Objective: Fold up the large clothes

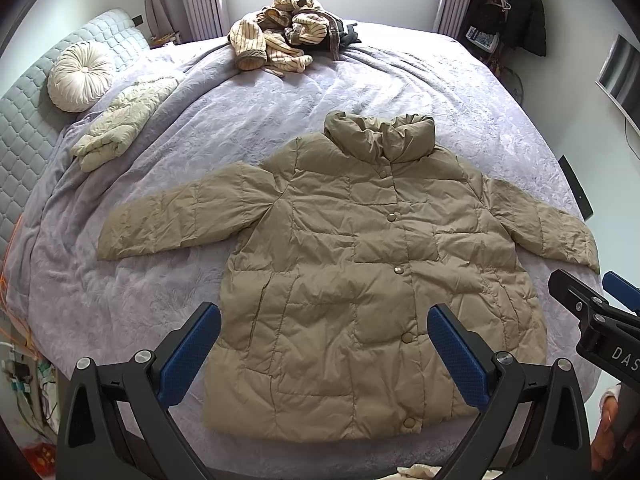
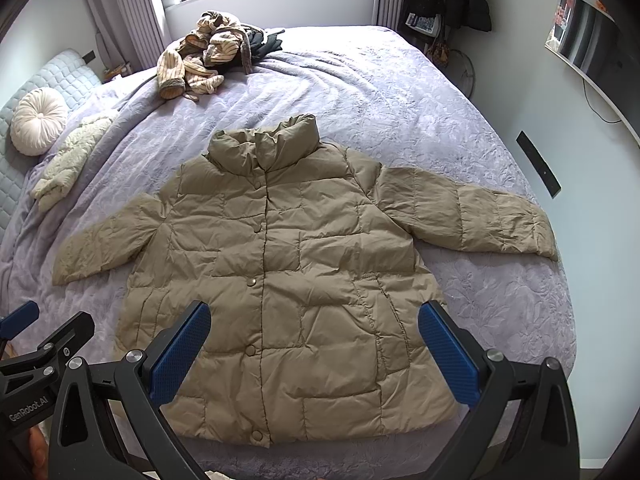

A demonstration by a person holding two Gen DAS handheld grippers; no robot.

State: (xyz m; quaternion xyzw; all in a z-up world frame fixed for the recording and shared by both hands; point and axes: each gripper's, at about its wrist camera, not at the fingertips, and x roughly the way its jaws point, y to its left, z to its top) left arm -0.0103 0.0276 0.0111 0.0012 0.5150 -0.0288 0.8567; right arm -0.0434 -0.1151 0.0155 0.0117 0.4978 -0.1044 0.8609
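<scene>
A tan quilted puffer jacket [image 1: 360, 272] lies flat and face up on the lavender bed, buttoned, collar toward the window, both sleeves spread out; it also shows in the right wrist view [image 2: 288, 272]. My left gripper [image 1: 324, 356] is open and empty, held above the jacket's hem. My right gripper [image 2: 314, 352] is open and empty, also above the hem. The right gripper shows at the right edge of the left wrist view [image 1: 600, 316]. The left gripper shows at the left edge of the right wrist view [image 2: 36, 344].
A pile of striped and dark clothes [image 1: 288, 32] lies at the bed's far side under the window. A folded cream garment [image 1: 120, 124] and a round cushion [image 1: 80, 76] lie near the grey headboard [image 1: 24, 128] at left. A coat rack [image 1: 508, 4] stands at the far right.
</scene>
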